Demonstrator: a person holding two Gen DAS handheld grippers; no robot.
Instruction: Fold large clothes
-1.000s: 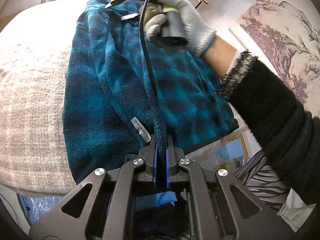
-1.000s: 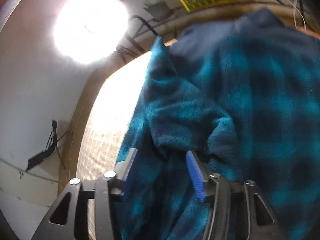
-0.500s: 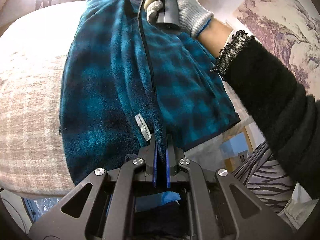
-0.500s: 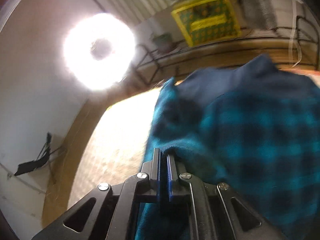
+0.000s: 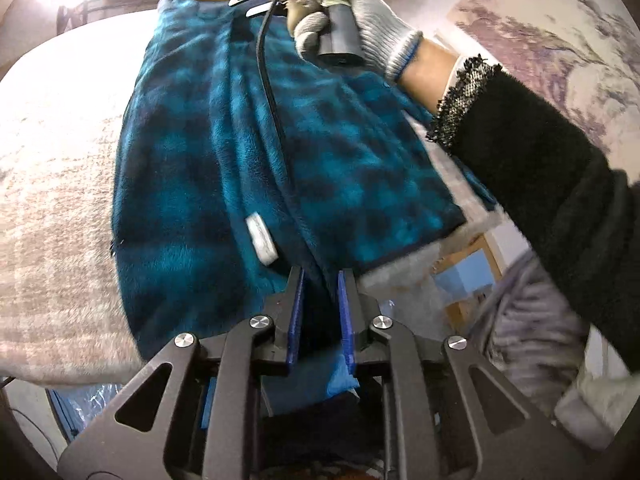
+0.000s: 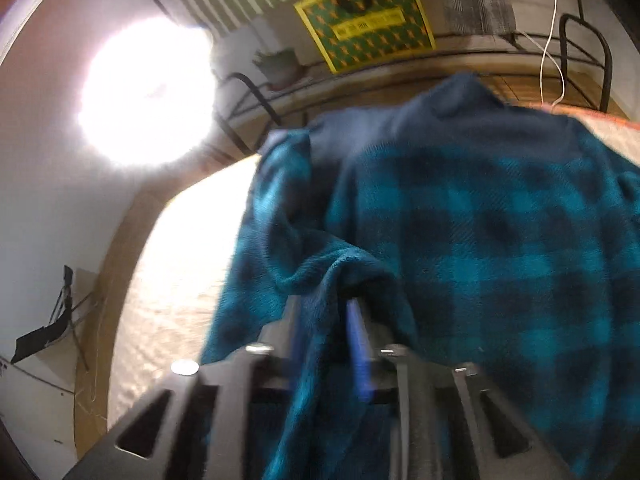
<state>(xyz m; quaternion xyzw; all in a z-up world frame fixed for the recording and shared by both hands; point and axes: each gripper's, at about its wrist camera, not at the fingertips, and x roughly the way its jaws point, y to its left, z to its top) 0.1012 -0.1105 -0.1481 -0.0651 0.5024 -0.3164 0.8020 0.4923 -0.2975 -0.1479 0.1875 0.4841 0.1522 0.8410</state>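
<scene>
Teal plaid fleece garment (image 5: 208, 168) lies lengthwise mid-frame on the pale plaid table cover (image 5: 56, 208), apparently folded in. Left gripper (image 5: 320, 304), bottom centre, jaws opening, hem between pads, likely releasing. Right gripper (image 6: 326, 336) opening too, fleece bunched between, gloved hand (image 5: 352, 20) top.

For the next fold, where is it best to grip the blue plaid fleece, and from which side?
Probably at the near dark-bound hem corner of the fleece, coming from the table's near edge: that corner lies flat and overhangs slightly, so one pad could slide under.
</scene>
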